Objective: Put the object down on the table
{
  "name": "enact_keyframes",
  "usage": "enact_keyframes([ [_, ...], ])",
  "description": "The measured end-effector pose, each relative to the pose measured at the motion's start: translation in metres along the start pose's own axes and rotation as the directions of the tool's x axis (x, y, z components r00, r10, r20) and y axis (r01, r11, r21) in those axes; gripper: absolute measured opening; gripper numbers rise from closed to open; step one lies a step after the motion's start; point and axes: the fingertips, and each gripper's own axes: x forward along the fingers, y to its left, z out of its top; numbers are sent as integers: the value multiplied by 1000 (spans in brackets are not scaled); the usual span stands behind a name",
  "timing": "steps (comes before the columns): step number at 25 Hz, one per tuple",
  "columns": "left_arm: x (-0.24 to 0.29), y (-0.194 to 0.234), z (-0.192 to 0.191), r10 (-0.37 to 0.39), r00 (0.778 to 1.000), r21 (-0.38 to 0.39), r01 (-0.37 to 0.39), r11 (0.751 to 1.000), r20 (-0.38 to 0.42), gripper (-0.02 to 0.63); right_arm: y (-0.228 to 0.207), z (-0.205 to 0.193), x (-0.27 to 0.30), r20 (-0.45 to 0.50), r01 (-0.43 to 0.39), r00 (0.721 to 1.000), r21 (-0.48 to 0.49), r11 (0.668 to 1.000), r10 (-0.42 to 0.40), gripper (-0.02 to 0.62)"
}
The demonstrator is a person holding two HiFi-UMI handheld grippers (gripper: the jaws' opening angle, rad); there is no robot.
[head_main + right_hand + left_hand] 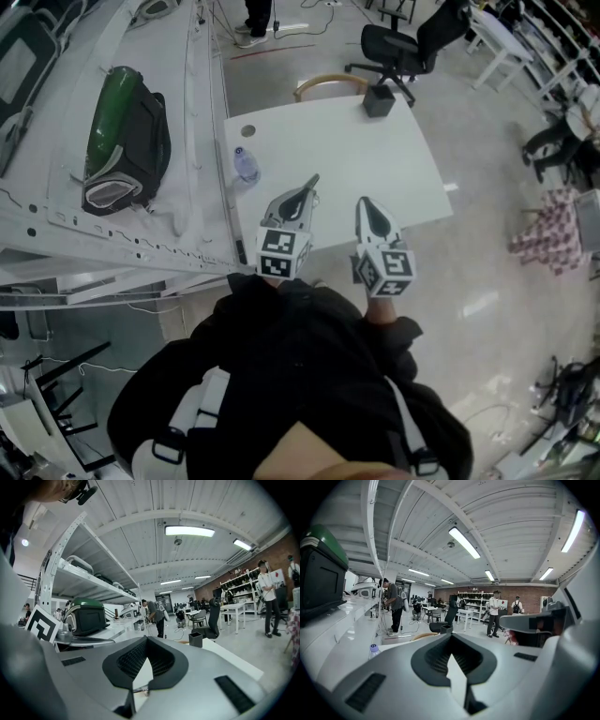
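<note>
Left gripper (312, 181) and right gripper (362, 203), jaws together, hover over white table (337, 141).

**Setting: open workshop hall.** The floor (487, 131) is pale and glossy and carries bright reflections. A white rectangular bench (375, 169) stands at centre, with a curved wooden chair back (330, 84) and a black swivel chair (398, 47) beyond its far edge. A white metal shelving rack (202, 112) runs along the bench's left side. The ceiling (511, 522) is white and crossed by beams, with long strip lights (464, 542). The far wall (529, 594) is red-brown brick, fronted by stocked shelves (471, 599). White tables (234, 607) and chairs stand on the open floor, with several people (493, 611) standing or working among them.
</note>
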Motion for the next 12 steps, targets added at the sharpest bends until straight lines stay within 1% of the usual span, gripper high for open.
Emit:
enact_keyframes([
  [12,0,-1,6,-4,1000,15,4,1000,20,2,-5,-4,3,1,-8,1000,-15,1000,8,-8],
])
